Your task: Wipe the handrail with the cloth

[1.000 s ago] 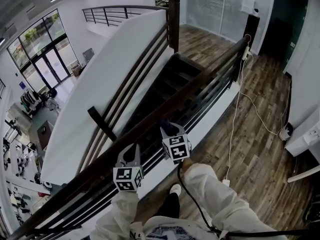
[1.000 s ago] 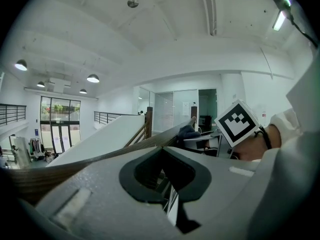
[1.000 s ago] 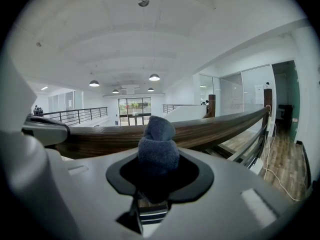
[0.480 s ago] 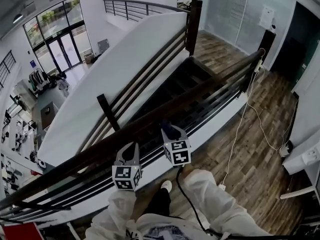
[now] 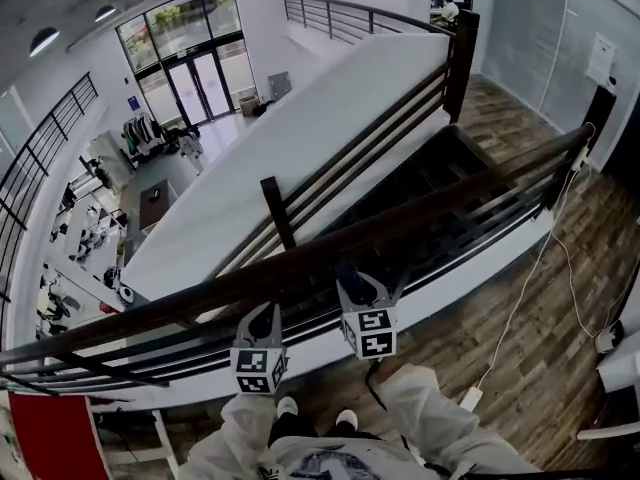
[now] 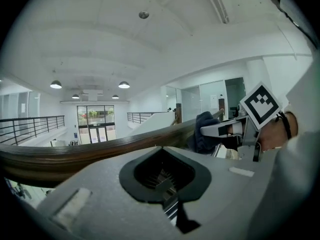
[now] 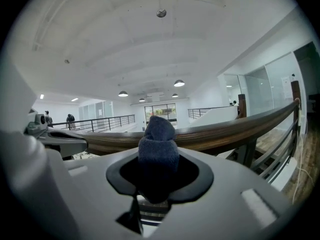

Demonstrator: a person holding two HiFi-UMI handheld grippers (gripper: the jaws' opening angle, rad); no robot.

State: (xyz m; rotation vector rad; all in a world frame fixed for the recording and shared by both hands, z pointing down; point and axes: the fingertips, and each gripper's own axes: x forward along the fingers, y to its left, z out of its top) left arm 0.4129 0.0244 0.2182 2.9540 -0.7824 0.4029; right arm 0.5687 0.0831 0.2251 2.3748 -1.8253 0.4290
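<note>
The left tool (image 5: 262, 316) sits just beside the handrail (image 5: 300, 268), its jaws together on nothing. To its right, the right tool (image 5: 352, 280) clamps the dark cloth (image 7: 158, 144), held against the wooden handrail's top.

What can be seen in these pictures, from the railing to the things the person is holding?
handrail: one, dark brown wood, across the landing edge in front of the person
cloth: one, dark blue, on the handrail, held by the right gripper
staircase: one, dark, beyond the handrail
floor: brown planks, at right
cable: one, white, trailing over the floor
glass doors: one set, far off on the lower level
right gripper: one, grey, shut on the cloth
left gripper: one, grey, near the handrail, nothing in it
sleeves: two, white, bottom edge
</note>
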